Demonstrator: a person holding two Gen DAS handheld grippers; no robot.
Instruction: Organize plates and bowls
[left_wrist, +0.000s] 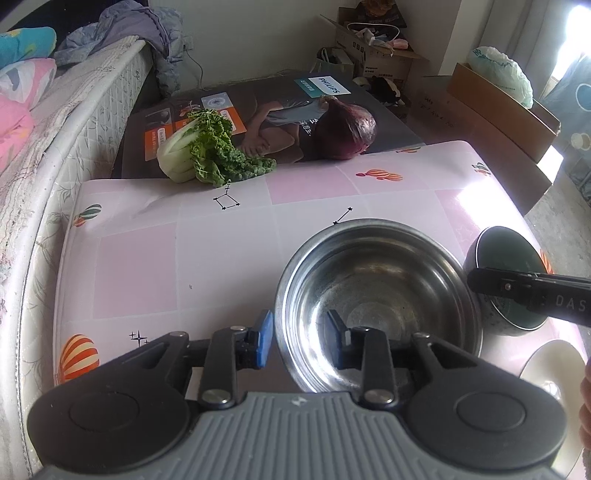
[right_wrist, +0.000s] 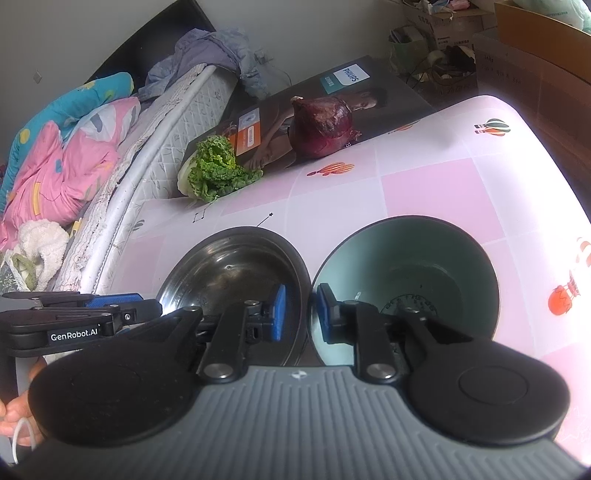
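With both bowls unstacked, our left gripper (left_wrist: 301, 341) spread astride the steel bowl (left_wrist: 376, 295) rim, right gripper (right_wrist: 299, 314) spread astride the green bowl (right_wrist: 406, 280) rim, stacking remains.

Quilted mattress (left_wrist: 92, 107) left, cardboard boxes (left_wrist: 384, 51) behind — bright glare, perhaps a window.
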